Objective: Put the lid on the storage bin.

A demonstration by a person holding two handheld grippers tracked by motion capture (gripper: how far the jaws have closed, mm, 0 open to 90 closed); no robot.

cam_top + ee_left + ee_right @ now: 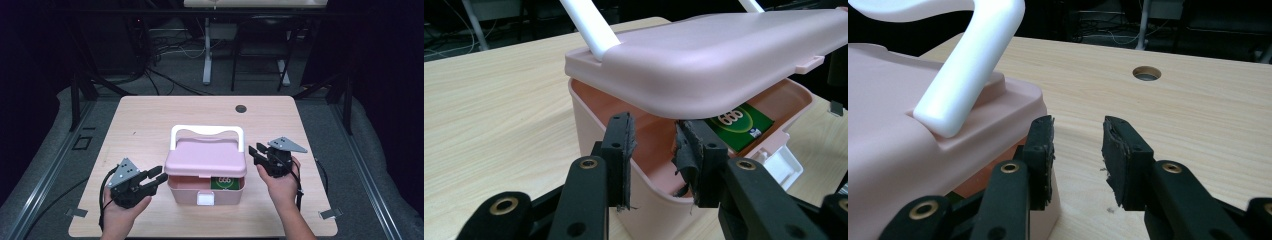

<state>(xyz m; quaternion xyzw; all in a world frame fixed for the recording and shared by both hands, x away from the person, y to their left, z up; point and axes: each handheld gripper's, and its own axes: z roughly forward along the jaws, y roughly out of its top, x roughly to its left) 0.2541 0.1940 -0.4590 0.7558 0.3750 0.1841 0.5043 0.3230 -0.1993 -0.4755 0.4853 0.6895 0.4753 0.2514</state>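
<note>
- Pink box (205,175) sits mid-tabletop (150,120), its lid (704,55) propped ajar over a green packet (736,122).
- My left gripper (156,178) has its jaws spread at the box wall, pinching nothing; the lid could drop.
- My right gripper (255,151) has its jaws spread beside the lid; a nudge might shove the box.

A recording bay in a laboratory.
A pale wooden table (150,120) with a cable hole (241,108) stood within black curtains and metal framing (80,95); loose cables (165,50) lay on the grey floor around a second desk's white leg (207,50).
</note>
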